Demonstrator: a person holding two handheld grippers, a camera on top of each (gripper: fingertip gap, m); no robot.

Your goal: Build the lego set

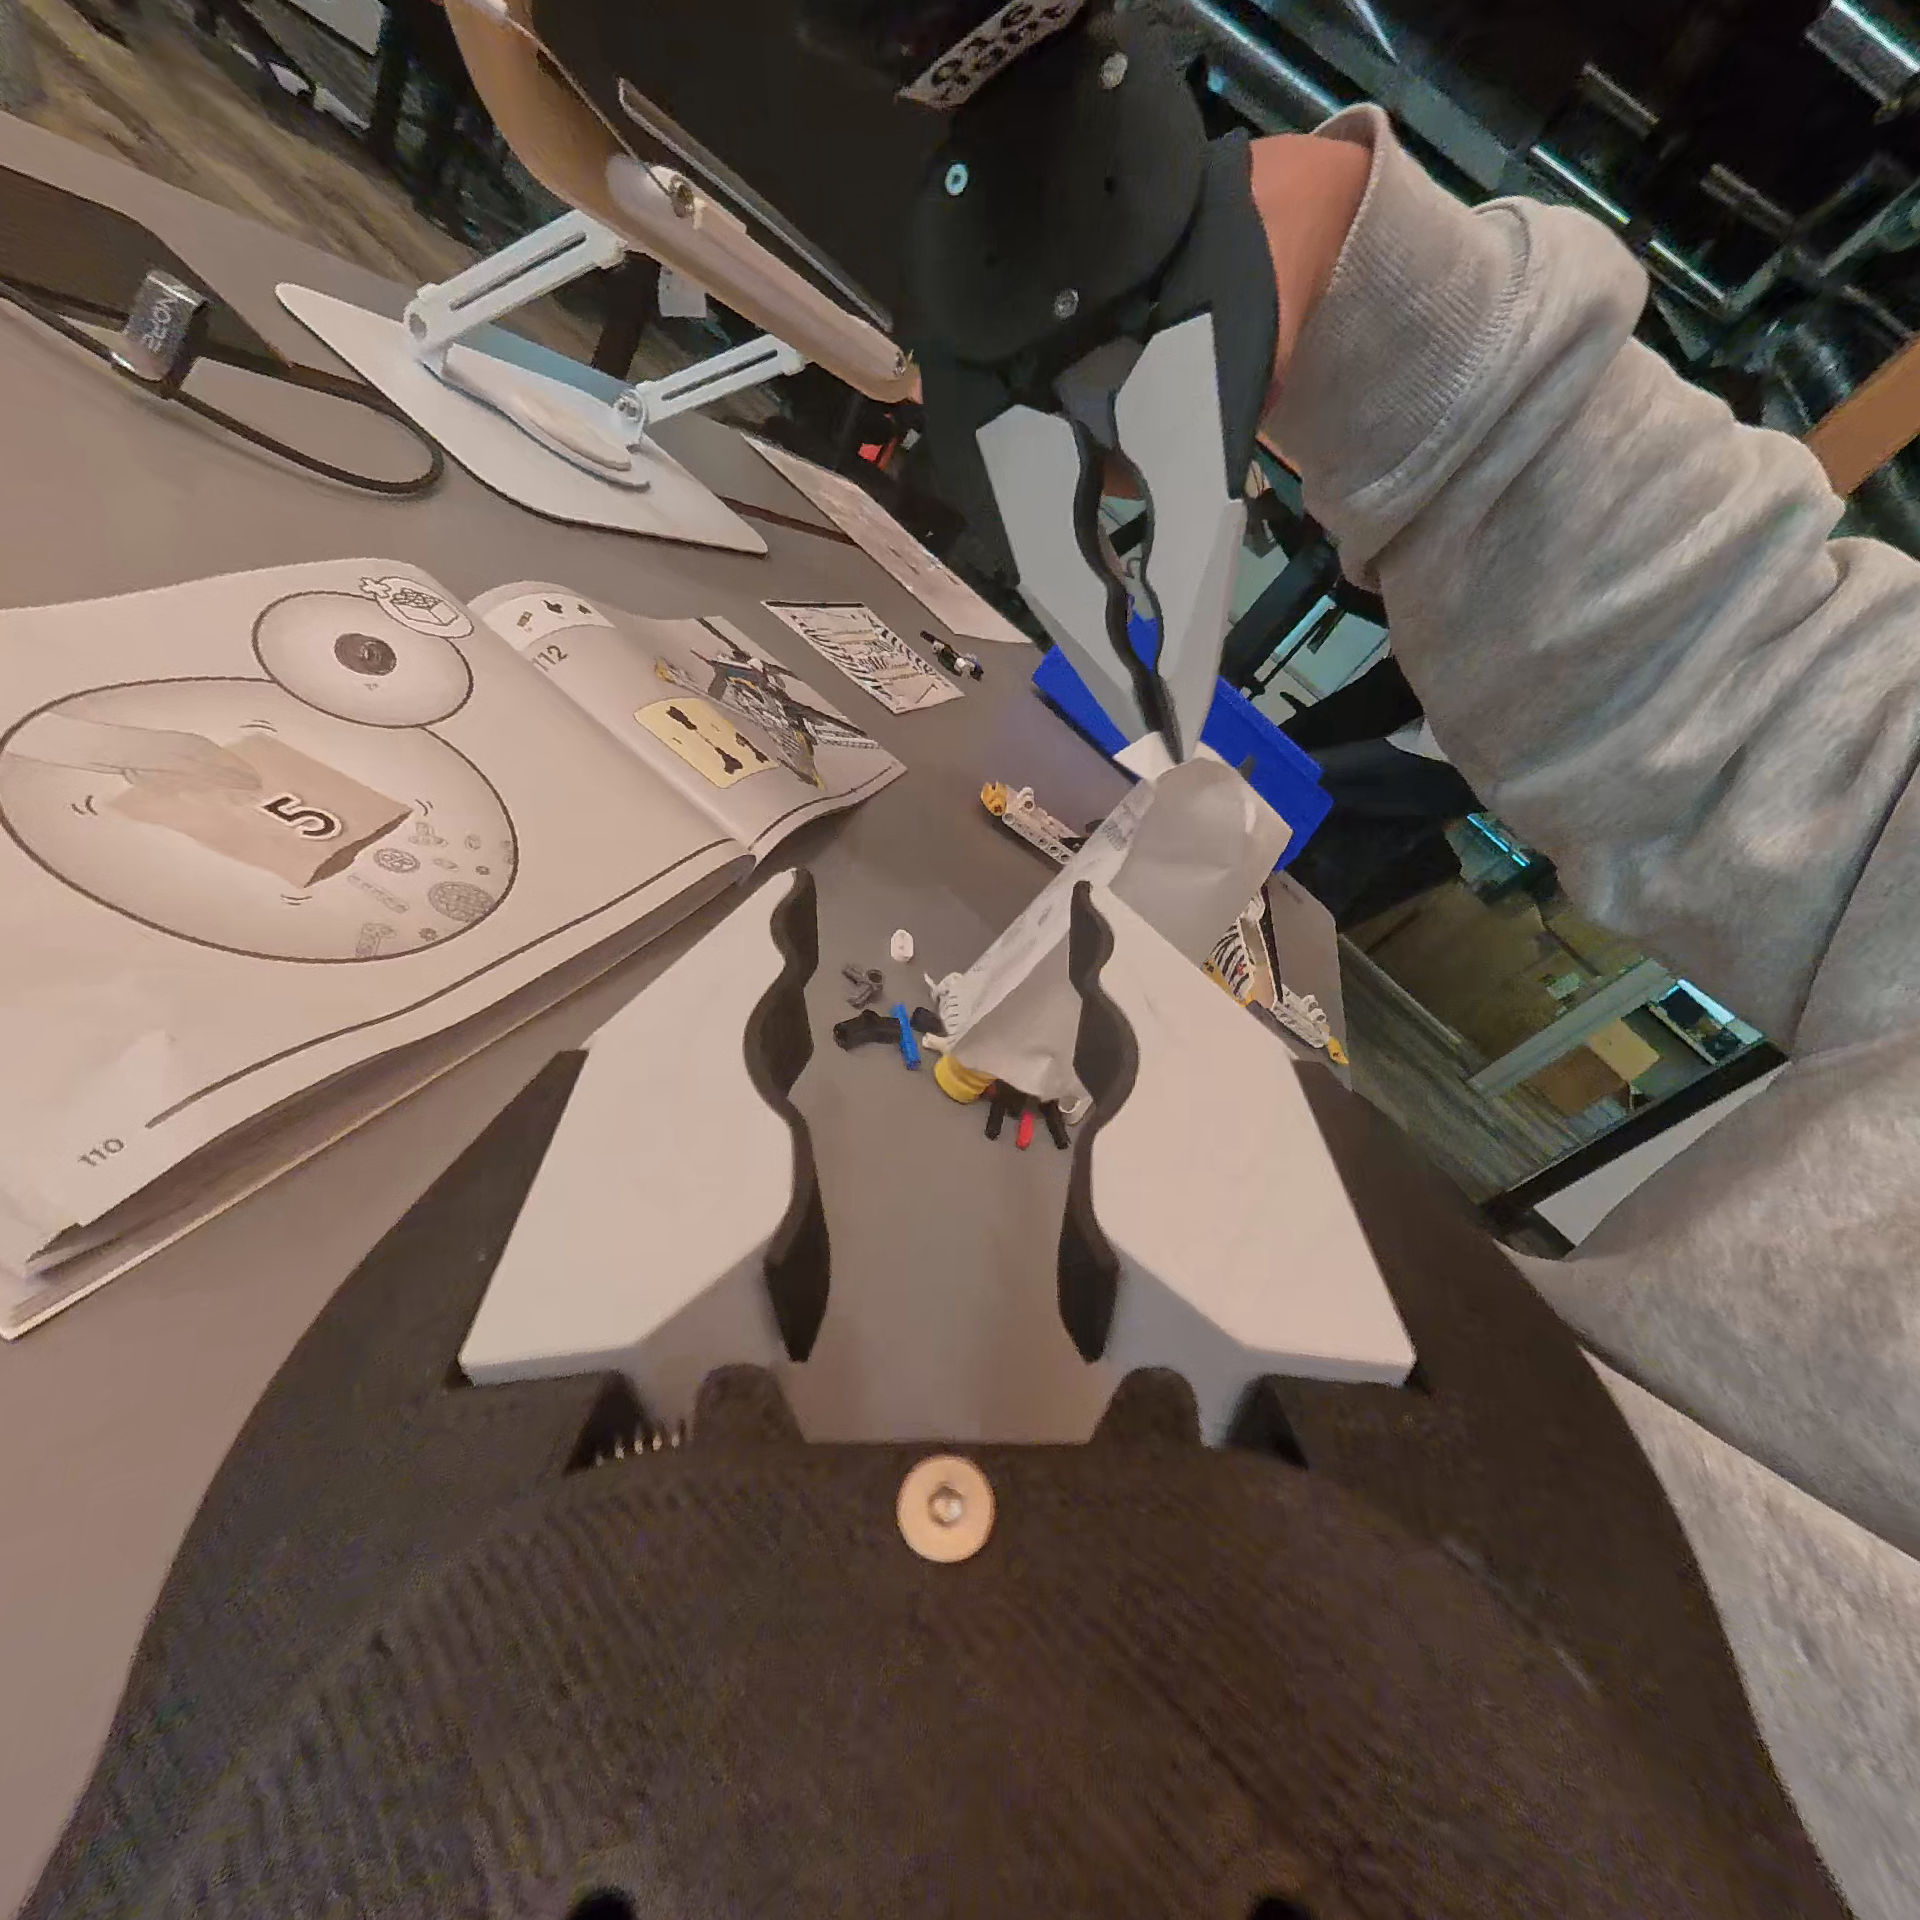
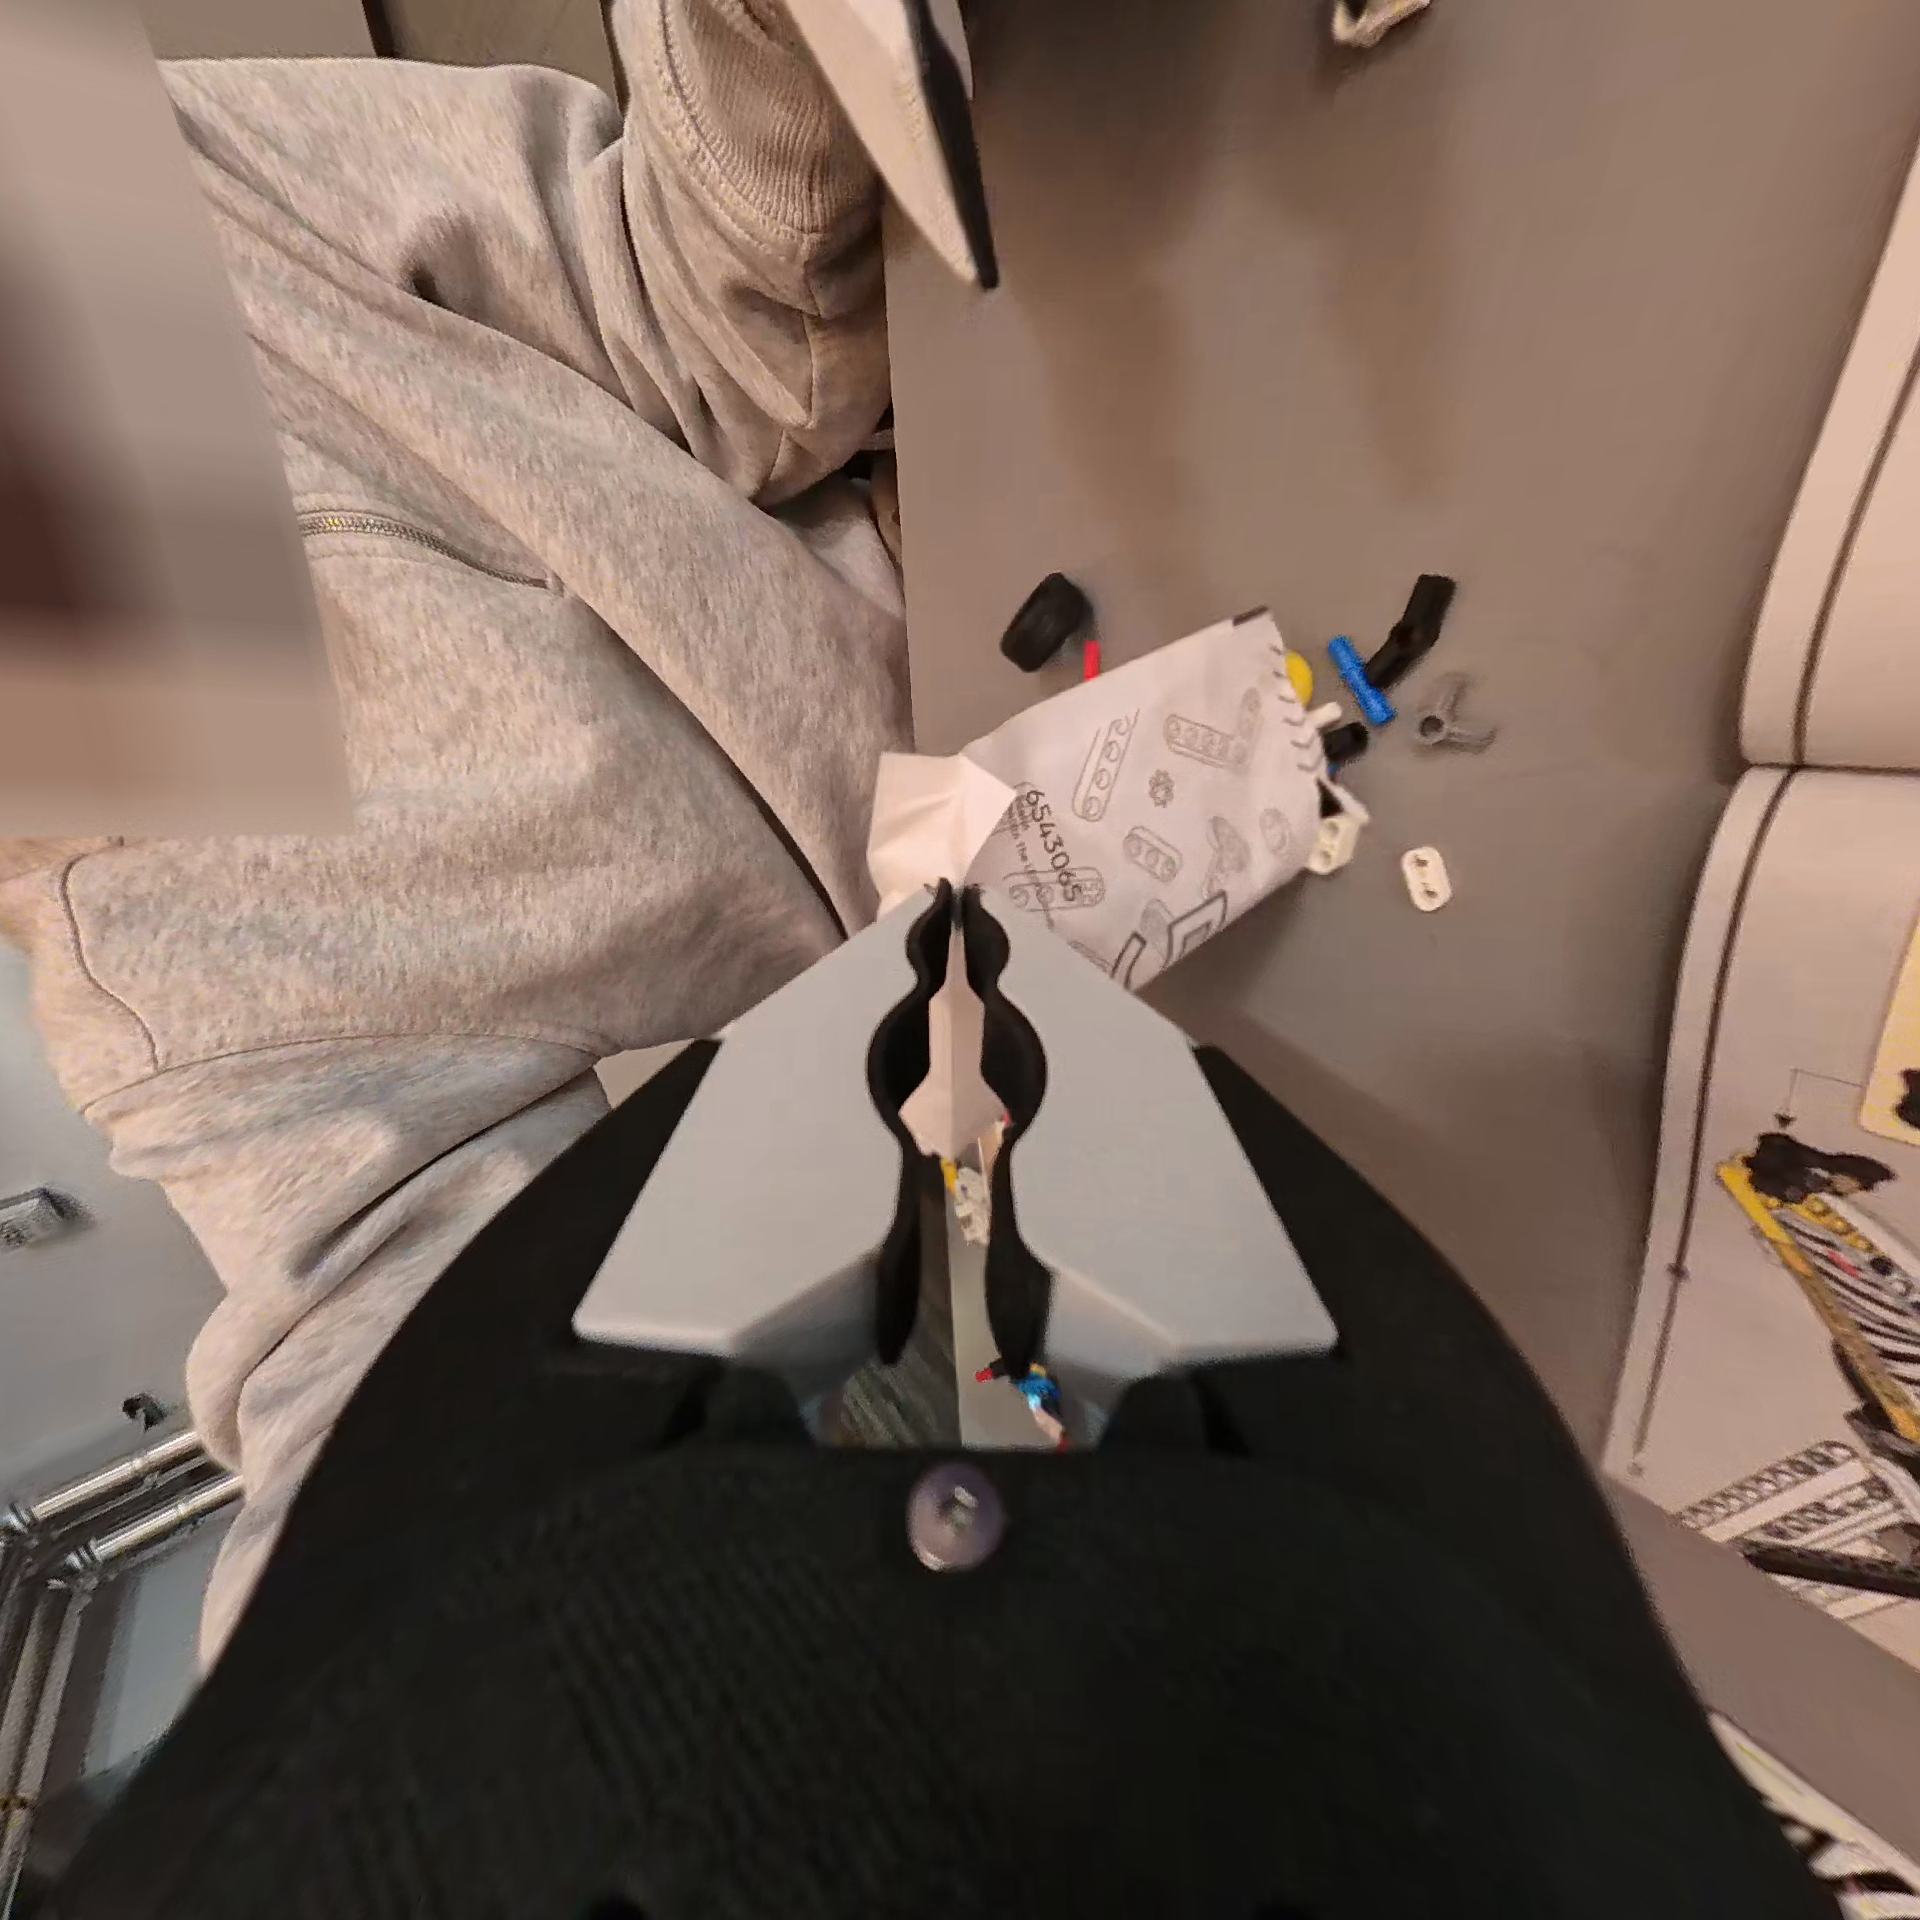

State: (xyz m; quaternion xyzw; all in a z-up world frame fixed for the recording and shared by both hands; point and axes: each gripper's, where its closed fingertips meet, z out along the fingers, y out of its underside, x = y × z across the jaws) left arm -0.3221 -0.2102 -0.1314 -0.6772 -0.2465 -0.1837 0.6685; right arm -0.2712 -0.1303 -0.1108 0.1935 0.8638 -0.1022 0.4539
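My right gripper (image 2: 956, 896) is shut on the folded corner of a white paper parts bag (image 2: 1143, 821) and holds it tipped mouth-down over the grey table (image 2: 1351, 364). Small lego pieces lie spilled at its mouth: a black wheel (image 2: 1044, 621), a blue pin (image 2: 1359, 681), a grey connector (image 2: 1444, 722) and a white piece (image 2: 1425, 878). In the left wrist view the right gripper (image 1: 1169, 743) pinches the bag (image 1: 1174, 862) from above, over the loose pieces (image 1: 894, 1023). My left gripper (image 1: 940, 904) is open and empty, its right finger beside the bag.
An open instruction booklet (image 1: 364, 831) lies at the left, a white tablet stand (image 1: 540, 416) behind it. A sticker sheet (image 1: 873, 655), a blue tray (image 1: 1268, 758) and a part-built striped model (image 1: 1268, 966) lie near the table's right edge. A grey-sleeved arm (image 1: 1558, 520) reaches in from the right. The left gripper's tips are roughly 10 cm from the right gripper's. The blue pin (image 2: 1359, 681) is about equally far from each gripper, around 11 cm. The left camera catches it too, in the left wrist view (image 1: 908, 1020).
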